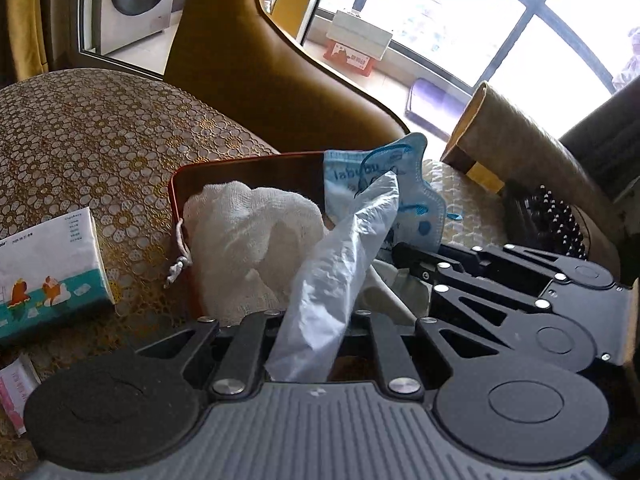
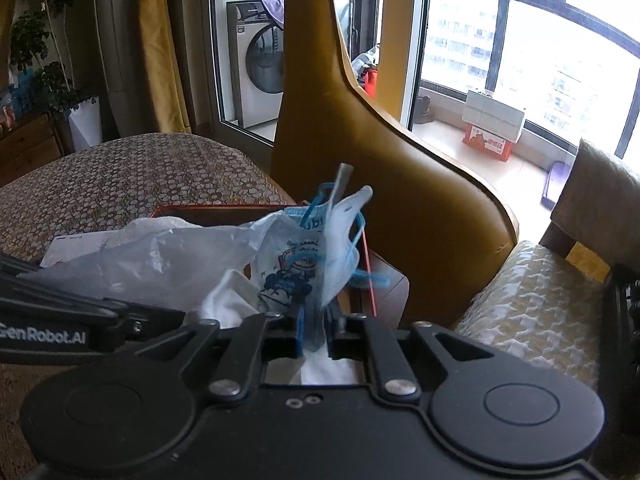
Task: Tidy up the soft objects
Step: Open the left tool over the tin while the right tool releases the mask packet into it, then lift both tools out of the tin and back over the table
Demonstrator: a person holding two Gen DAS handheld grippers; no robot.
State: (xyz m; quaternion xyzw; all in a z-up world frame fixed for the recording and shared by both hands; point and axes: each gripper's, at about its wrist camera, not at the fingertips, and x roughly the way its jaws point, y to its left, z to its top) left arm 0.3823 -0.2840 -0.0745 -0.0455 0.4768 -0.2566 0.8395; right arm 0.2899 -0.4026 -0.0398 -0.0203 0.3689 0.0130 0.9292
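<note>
The drop-off is in hand—the left gripper (image 1: 308, 320), clamped on a crumpled plastic bag (image 1: 336, 264), and the right gripper (image 2: 316, 332), jaws narrow around a printed face mask (image 2: 316, 256), hang over the red-rimmed box (image 1: 240, 164), where a white gauze pouch (image 1: 244, 236) lies at nine o'clock of the bag—so next, I judge, both let go inside it.

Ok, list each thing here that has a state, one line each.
left claw: shut on the plastic bag
right claw: face mask between its fingers, grip unclear
red box: open, white mesh cloth inside
tissue pack: lying on the patterned tablecloth, outside the box
</note>
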